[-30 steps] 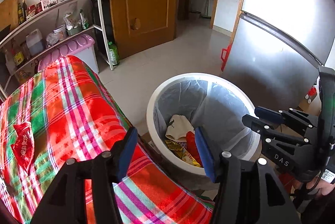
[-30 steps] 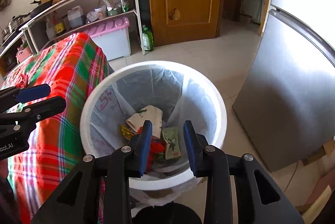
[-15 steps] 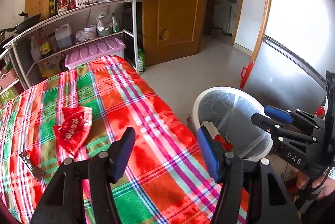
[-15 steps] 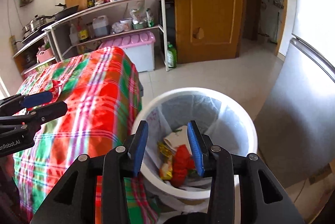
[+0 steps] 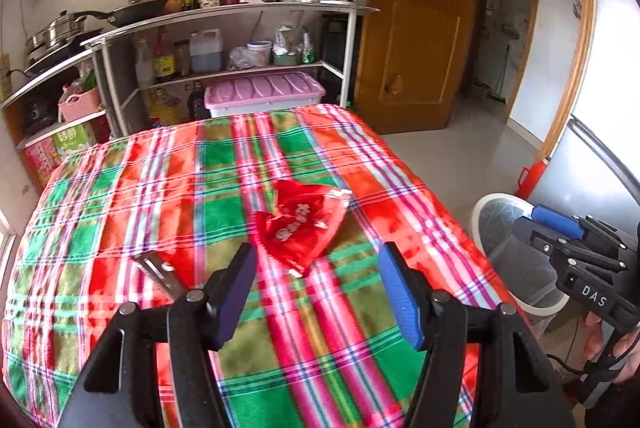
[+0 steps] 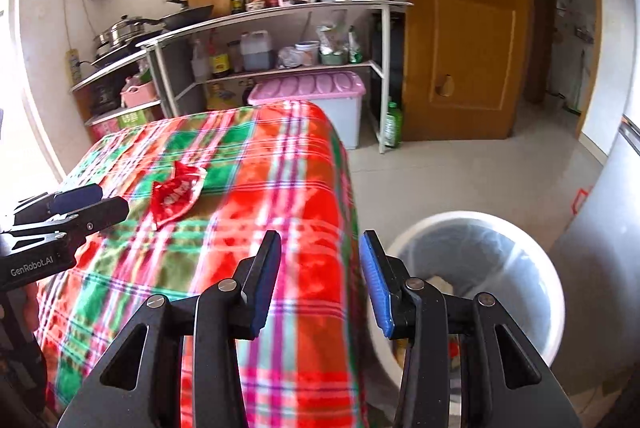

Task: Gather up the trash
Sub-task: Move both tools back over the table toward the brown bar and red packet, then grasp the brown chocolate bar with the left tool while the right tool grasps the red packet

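A crumpled red snack wrapper point(image 5: 304, 224) lies on the red-green plaid tablecloth point(image 5: 160, 195), just beyond my open, empty left gripper point(image 5: 318, 288). It also shows in the right wrist view point(image 6: 176, 193). A small dark flat strip point(image 5: 156, 270) lies on the cloth left of the left fingers. A white trash bin point(image 6: 480, 268) lined with a clear bag stands on the floor at the table's right side and holds some trash. My right gripper point(image 6: 320, 276) is open and empty, above the table's right edge beside the bin.
A metal shelf rack point(image 5: 224, 19) with bottles, pots and a kettle stands behind the table, with a pink-lidded storage box point(image 5: 264, 93) beneath it. A wooden door point(image 6: 460, 27) is at the back right. A steel fridge point(image 6: 616, 228) stands right of the bin.
Both grippers have swung left, away from above the bin and over the table. The red wrapper now lies right in front of the left gripper. Both stay open.
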`<state>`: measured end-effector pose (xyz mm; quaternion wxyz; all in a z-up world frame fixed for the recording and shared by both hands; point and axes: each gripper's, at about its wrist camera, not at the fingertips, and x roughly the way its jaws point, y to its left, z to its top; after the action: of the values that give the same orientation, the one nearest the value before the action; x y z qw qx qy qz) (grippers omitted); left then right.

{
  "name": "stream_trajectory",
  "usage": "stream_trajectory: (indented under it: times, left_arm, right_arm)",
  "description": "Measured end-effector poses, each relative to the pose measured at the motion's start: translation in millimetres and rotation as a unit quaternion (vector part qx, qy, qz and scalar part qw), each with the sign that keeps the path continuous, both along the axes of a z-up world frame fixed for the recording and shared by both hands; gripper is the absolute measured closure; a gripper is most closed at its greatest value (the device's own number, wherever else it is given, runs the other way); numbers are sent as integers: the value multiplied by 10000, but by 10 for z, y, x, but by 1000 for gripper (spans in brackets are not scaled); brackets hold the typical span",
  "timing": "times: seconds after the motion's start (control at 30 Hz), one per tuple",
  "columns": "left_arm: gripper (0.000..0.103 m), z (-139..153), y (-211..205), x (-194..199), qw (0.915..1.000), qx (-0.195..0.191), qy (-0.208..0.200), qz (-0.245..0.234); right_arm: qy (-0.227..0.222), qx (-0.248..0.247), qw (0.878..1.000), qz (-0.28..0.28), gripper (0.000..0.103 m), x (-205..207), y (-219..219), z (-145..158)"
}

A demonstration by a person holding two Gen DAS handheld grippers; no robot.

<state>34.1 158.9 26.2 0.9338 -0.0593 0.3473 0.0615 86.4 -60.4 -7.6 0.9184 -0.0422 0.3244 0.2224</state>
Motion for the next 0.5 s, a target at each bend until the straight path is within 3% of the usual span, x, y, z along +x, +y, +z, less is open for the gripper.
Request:
stream_trajectory:
  times: [0.3, 0.5]
  left_arm:
    - [33, -122, 787, -187, 9958, -174, 122, 887]
    - [31, -251, 1078, -247, 9933, -310, 259, 1086]
  right_arm:
    - [77, -195, 9975, 669, 56, 124, 695, -36]
    - [467, -122, 9931, 1072, 54, 302, 1080, -157]
